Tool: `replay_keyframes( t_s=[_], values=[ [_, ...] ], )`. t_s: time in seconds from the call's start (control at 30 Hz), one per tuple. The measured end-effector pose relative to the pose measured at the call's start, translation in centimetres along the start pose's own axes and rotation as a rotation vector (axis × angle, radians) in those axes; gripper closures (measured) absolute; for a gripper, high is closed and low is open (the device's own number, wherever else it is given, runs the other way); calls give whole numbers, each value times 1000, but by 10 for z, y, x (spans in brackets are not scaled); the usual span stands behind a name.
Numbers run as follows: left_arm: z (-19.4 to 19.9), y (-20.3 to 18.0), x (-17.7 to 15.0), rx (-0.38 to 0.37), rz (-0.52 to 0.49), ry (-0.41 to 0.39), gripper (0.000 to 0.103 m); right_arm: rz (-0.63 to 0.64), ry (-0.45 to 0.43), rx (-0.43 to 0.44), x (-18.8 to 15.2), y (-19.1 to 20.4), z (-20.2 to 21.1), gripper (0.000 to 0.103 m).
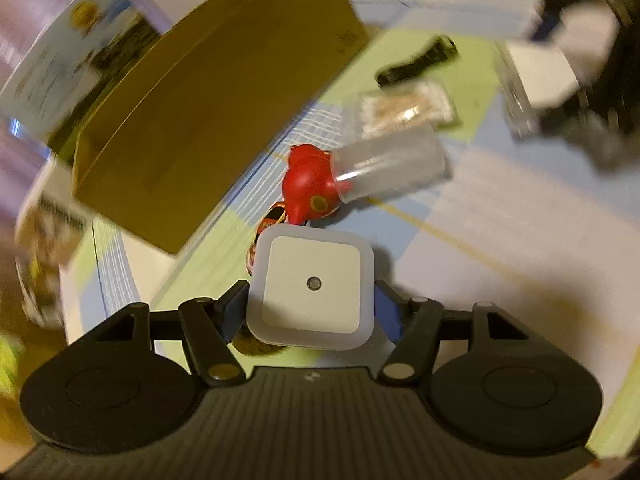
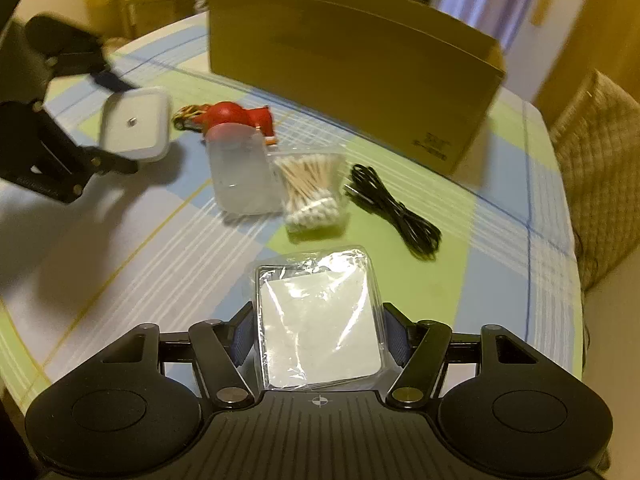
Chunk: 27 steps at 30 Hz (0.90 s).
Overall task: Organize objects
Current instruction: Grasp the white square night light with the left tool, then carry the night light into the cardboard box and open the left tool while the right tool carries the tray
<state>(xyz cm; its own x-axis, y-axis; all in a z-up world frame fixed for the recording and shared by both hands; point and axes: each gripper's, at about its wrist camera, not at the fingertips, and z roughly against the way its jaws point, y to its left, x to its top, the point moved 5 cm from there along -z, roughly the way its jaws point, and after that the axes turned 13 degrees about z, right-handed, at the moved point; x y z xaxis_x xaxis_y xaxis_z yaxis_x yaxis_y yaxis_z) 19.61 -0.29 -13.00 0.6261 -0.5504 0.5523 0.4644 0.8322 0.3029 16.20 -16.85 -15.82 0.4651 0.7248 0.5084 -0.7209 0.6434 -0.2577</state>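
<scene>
Square white night-light (image 1: 311, 289) with central sensor.

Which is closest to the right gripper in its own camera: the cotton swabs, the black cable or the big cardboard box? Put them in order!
1. Cotton swabs, ahead, slightly left.
2. Black cable, ahead right; nearly as close as the swabs.
3. Cardboard box, farthest, at the back.

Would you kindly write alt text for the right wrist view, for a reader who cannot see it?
The right gripper holds a clear-wrapped white pad above a checked tablecloth. Beyond lie cotton swabs, a black cable, a translucent cup and a red toy before an open cardboard box. At left, the left gripper holds a square white device.
</scene>
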Motion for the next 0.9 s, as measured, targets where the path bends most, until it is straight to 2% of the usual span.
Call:
replay_keyframes(
  t_s=[0.27,0.4,0.57,0.9],
  values=[
    [29,6,-7,-76,499,49,41,-179,-23,-6,-5,-8,27,42],
    [46,4,-17,-88,653,54,41,-216,-40,-5,-3,-5,41,42],
    [64,5,-25,-66,739,47,41,-236,-64,-4,1,-1,56,42],
    [87,4,-27,-34,755,33,41,-251,-100,-11,10,6,74,42]
  ],
)
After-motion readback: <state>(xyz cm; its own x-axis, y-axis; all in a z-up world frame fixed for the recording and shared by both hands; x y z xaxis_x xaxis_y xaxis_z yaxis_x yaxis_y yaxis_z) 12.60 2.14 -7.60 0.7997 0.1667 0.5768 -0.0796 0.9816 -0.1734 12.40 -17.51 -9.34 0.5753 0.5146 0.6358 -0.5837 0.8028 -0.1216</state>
